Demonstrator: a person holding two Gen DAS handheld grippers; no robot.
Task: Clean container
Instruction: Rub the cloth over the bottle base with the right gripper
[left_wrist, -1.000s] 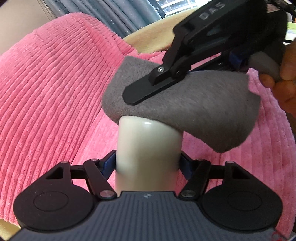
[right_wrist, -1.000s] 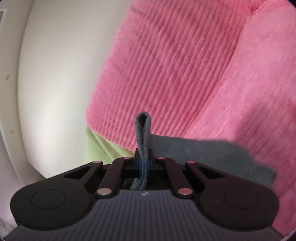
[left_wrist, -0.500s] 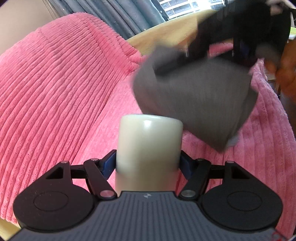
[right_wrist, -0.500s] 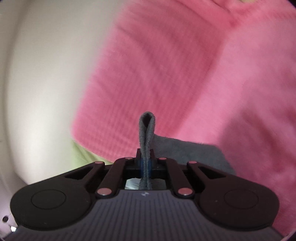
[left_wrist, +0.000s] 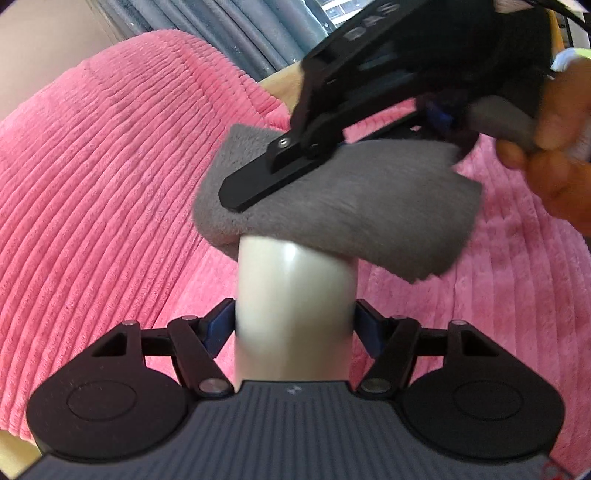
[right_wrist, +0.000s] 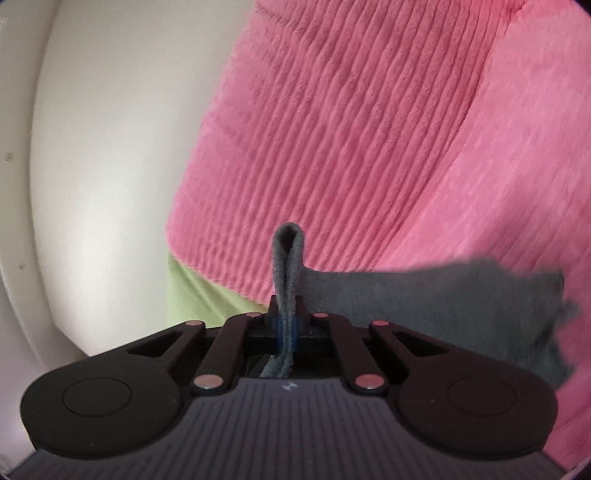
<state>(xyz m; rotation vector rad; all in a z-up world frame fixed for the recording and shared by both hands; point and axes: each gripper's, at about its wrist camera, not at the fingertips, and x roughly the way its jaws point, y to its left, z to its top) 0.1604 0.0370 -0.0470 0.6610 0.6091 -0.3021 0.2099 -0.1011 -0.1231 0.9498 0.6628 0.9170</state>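
Left gripper (left_wrist: 295, 321) clamps cream container (left_wrist: 295, 310) at 6 o'clock, steadying it. Right gripper (right_wrist: 286, 325), jaws just closing, pinches grey cloth (left_wrist: 332, 206) against container's far end, 12 o'clock, for wiping.

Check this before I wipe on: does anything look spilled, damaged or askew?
Nothing stands out. The cream cylindrical container sits straight in the left gripper; the grey fleece cloth, pinched by the right gripper, rests on its top.

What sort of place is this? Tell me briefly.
Probably a home bedroom or living room: a pink ribbed plush blanket covers soft furniture, grey curtains hang by a window, and a plain white wall stands beside it.
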